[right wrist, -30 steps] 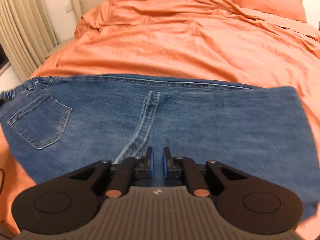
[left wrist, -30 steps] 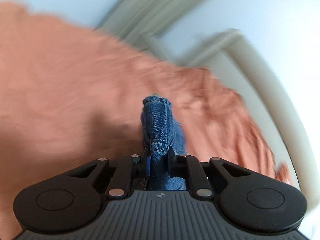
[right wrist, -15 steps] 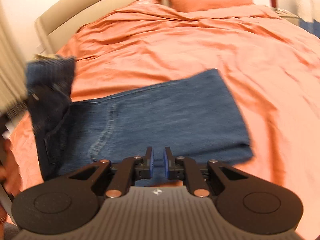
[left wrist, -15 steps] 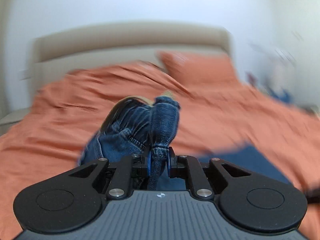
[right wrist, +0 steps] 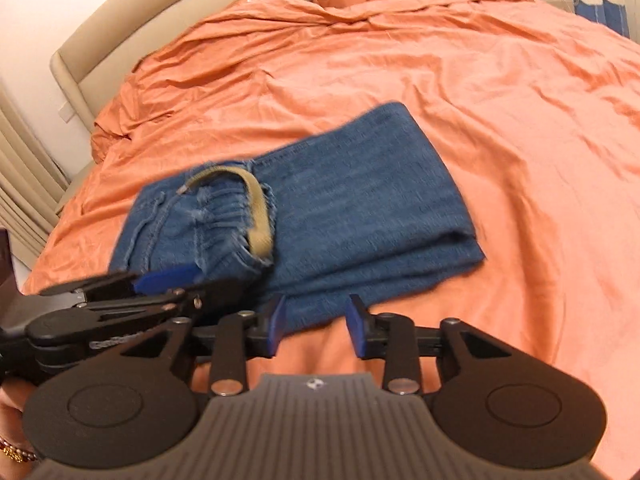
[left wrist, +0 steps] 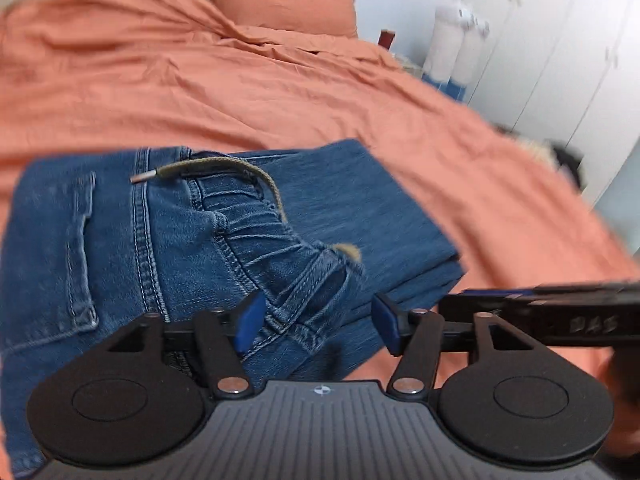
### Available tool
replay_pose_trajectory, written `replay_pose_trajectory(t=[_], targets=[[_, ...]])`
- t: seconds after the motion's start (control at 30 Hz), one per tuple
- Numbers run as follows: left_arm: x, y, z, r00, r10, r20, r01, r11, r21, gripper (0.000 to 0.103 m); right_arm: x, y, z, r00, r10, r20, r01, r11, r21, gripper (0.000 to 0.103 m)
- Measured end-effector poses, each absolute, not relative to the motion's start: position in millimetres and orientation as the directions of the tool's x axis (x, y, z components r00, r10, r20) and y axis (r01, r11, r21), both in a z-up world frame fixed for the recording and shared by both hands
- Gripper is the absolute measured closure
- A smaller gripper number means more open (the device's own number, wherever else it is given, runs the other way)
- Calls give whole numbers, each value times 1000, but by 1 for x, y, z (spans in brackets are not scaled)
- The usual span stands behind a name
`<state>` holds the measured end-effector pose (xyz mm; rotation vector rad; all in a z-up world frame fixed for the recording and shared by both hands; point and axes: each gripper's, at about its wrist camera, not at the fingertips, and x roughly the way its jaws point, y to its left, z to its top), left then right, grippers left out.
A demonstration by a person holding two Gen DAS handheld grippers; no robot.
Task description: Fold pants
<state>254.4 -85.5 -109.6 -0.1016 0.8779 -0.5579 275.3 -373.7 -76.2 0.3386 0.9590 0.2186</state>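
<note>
The blue jeans lie folded on the orange bed cover, waist end laid over the legs, a khaki drawstring curling on top. My left gripper hovers at the near waistband; its jaws are opening, with the waistband loose between them and not pinched. In the right wrist view the same jeans and drawstring show, with the left gripper at their near left corner. My right gripper stands at the near fold edge, jaws opening, only bed cover between them.
An orange pillow and a beige headboard are at the far end. White wardrobe doors and white-and-blue rolls stand to the right, a curtain to the left. A braceleted wrist shows low left.
My left gripper swung the pinched waistband across, laid it on the jeans legs and let go. My right gripper, shut before, has opened over the near edge.
</note>
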Motion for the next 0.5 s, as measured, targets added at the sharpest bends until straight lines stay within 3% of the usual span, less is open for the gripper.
replay_pose_trajectory(t=[0.17,0.23,0.4,0.5], targets=[[272,-33,-88,555,-600,-576,324,794,-514,34,298,-366,-64,576,364,-732,-64,913,403,57],[280,-12,-83,619,-566,-545,284,808,-517,33,314,-362,-61,569,407,-714,-76,891,447,50],[303,30,-84,721,-390,-572,108,879,-464,33,364,-342,-67,522,512,-682,-119,836,536,29],[317,45,-89,728,-325,-603,24,892,-451,34,397,-330,-85,472,536,-700,-115,825,554,29]])
